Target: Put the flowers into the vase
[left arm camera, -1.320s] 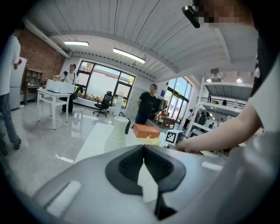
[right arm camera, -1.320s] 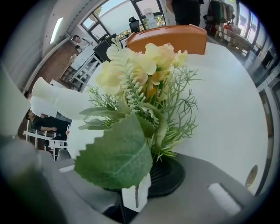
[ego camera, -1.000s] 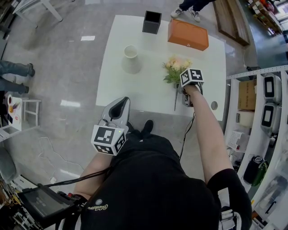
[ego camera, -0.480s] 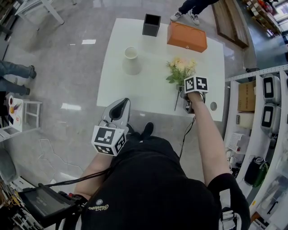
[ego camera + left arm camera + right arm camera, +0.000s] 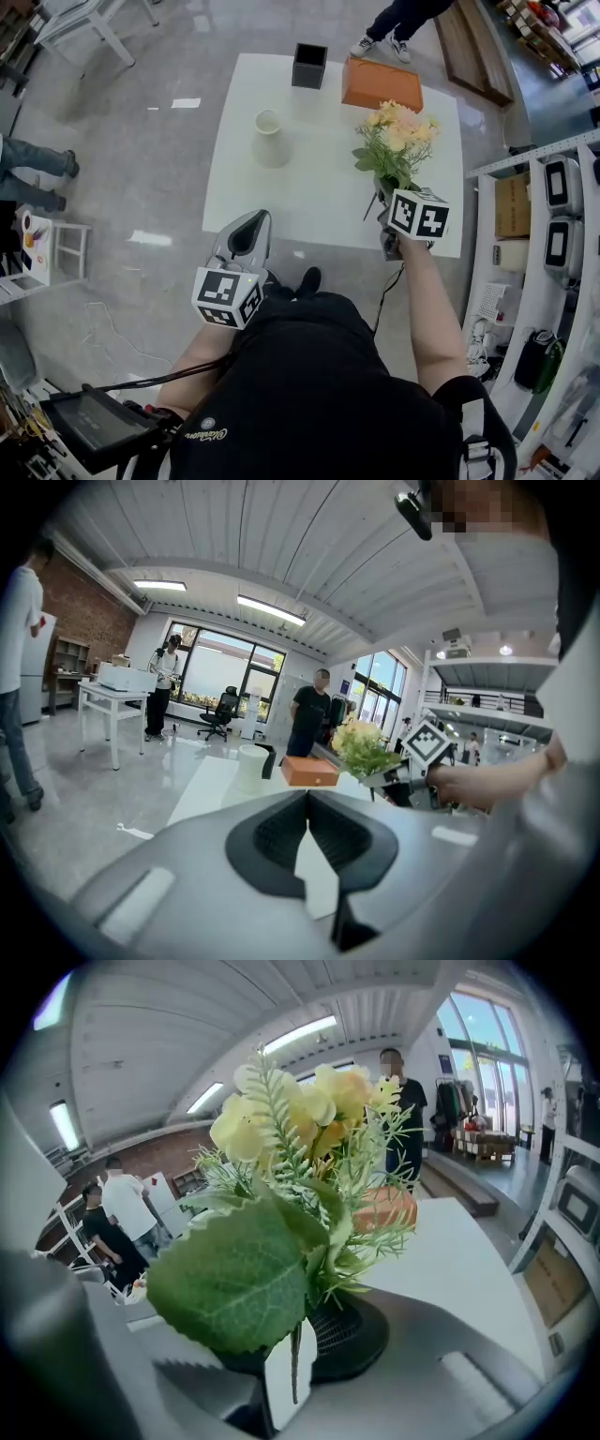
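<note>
Clearance is being gained: the right tongs (image 5: 384, 195) are clamping the flowers (image 5: 398, 141) by the lower stems, the jaws having just been closing further onto them. The bunch, which was lying on the table (image 5: 309, 202) a second ago, is now standing nearly upright above those tongs and off the tabletop, with only the stem end trailing below the jaws. In the right gripper view a broad leaf and the yellow blooms are filling the space directly ahead of the jaws. The left tongs (image 5: 251, 220) are hovering short of the table's near edge, jaws together and nothing between them. The vase (image 5: 269, 139) is standing upright on the table, well ahead of the left tongs and well to the left of the right tongs, with bare tabletop lying between it and the bunch. The pick-up step is judged complete. The carry across to the vase mouth is judged to be starting, and the stem end will be needing to point downward for insertion.
</note>
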Action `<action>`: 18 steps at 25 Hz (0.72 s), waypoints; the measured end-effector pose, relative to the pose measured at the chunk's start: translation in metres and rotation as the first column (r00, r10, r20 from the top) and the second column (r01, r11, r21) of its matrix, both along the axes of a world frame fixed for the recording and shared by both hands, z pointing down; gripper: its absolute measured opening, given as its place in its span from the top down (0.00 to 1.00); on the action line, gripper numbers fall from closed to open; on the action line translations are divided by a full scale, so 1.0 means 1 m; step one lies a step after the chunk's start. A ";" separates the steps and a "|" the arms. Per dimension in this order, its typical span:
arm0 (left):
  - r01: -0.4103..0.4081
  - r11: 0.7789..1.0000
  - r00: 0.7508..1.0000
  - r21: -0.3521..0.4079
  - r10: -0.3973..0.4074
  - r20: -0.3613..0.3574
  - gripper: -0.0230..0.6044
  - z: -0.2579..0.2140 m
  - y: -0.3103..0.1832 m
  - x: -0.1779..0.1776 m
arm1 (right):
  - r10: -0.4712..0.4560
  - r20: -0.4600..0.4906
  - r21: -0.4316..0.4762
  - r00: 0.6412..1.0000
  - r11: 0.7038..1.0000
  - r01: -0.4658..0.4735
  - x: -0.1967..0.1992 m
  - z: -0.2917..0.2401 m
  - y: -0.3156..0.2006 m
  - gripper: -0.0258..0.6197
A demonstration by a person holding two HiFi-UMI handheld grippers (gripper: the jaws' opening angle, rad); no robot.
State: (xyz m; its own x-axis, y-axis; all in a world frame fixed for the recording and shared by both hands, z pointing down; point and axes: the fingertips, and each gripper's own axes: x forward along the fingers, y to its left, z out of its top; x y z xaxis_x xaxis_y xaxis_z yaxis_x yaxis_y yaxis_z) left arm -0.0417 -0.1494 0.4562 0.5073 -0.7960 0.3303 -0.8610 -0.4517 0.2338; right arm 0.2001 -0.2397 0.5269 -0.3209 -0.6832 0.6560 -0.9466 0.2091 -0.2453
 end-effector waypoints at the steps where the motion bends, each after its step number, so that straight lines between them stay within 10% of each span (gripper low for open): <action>1: 0.000 1.000 1.000 0.003 0.000 -0.001 0.95 -0.001 -0.001 0.001 | 0.002 -0.004 0.047 1.000 0.999 -0.002 -0.002 -0.013 0.001 0.89; 11: -0.002 0.999 1.000 0.032 0.002 -0.003 0.95 -0.013 -0.009 0.008 | 0.037 -0.002 0.422 0.999 0.906 -0.033 -0.016 -0.104 0.028 0.89; 18: 0.004 0.999 1.000 0.041 -0.004 0.003 0.95 -0.019 -0.016 0.009 | 0.035 0.025 0.445 0.999 0.895 -0.042 -0.018 -0.110 0.034 0.89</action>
